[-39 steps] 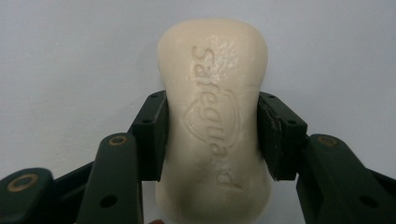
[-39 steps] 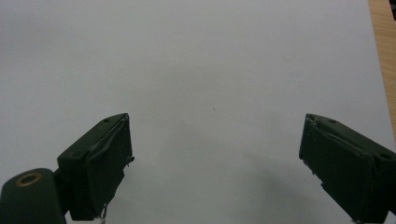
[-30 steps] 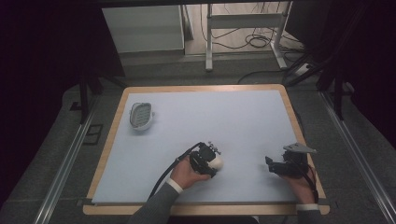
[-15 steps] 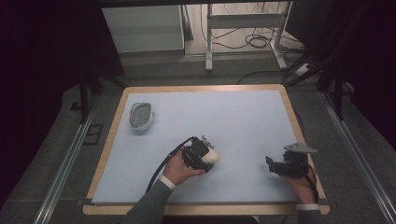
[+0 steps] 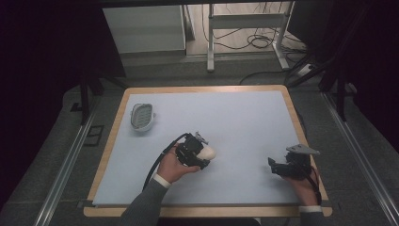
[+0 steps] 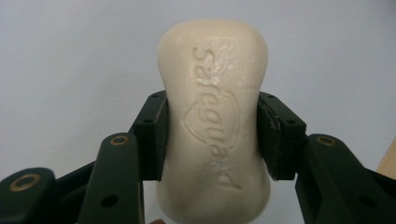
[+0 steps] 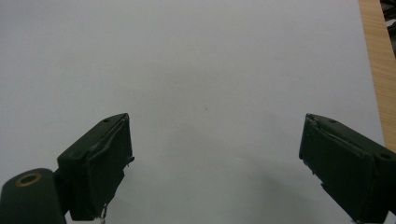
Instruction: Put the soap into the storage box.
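**Soap pinched in L gripper, dish off toward far-left corner**

L gripper [image 5: 196, 151] jaws clamped on soap bar [image 6: 215, 121] across its waist; bar's long axis runs along the jaws. Held near table's [image 5: 244, 117] centre. Soap dish [image 5: 142, 116] lies toward far-left corner, nearer L hand. R gripper [image 7: 219, 168] spread wide, empty, by right edge.

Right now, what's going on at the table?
A person works two handheld grippers over a light blue mat. The left gripper is shut on a cream soap bar, clamped across its narrow middle, near the mat's centre front. The right gripper is open with nothing between its jaws, by the mat's right edge. A soap dish sits at the far left.
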Tool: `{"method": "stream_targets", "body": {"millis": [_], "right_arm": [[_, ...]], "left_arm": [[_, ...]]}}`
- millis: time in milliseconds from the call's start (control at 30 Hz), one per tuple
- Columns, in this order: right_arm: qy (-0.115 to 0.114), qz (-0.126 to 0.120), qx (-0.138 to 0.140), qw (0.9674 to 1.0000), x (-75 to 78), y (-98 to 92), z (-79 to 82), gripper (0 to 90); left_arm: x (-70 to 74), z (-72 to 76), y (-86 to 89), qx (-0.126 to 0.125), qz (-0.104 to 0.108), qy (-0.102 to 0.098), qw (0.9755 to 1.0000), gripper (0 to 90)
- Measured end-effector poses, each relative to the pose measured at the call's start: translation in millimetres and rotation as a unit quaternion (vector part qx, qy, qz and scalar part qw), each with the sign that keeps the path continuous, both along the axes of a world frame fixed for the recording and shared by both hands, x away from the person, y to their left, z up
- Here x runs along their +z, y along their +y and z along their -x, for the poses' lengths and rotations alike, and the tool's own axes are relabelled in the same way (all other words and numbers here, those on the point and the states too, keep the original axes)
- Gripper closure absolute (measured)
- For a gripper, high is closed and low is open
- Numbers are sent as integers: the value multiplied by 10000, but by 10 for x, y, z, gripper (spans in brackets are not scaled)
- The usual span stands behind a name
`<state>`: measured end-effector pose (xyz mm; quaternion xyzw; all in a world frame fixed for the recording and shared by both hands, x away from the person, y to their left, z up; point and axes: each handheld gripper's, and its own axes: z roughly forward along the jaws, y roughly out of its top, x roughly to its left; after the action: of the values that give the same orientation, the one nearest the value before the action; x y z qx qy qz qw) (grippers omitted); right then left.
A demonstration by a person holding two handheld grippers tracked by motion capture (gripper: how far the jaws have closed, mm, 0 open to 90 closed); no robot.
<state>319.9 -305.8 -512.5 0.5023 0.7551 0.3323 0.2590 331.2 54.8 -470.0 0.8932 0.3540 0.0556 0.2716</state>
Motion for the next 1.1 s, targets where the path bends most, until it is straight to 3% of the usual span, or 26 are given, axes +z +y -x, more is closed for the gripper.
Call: {"method": "stream_targets", "body": {"millis": [533,1100], "right_arm": [[4,-44,17,10000,9,-1,4,93],[27,-25,22,10000,0,2,-1,93]], "left_arm": [[142,-49,320,312,101,-122,9994,495],[182,-190,628,604,84,-120,9981,495]]}}
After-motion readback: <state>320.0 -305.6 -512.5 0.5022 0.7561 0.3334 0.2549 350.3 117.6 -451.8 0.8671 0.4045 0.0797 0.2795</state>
